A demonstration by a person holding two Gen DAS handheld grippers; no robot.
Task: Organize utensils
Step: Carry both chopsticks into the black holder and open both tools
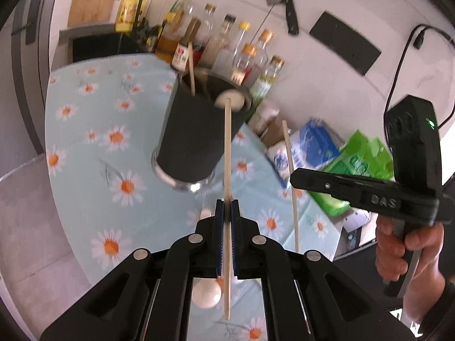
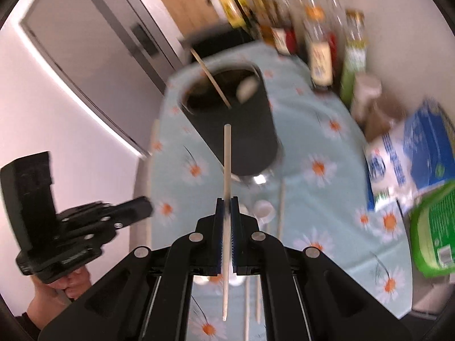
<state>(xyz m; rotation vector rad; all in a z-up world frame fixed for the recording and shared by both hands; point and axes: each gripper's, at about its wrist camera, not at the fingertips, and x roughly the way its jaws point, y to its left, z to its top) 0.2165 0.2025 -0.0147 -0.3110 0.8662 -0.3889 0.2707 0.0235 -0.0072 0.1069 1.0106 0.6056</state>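
Left gripper [image 1: 227, 210] and right gripper [image 2: 227, 207] each clamp a chopstick; holder [image 1: 196, 130] holds some utensils, others remain on counter [image 2: 327, 199].

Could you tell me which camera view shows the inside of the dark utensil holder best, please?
The right wrist view: it looks down into the utensil holder, showing a chopstick inside. The left wrist view shows the holder more from the side.
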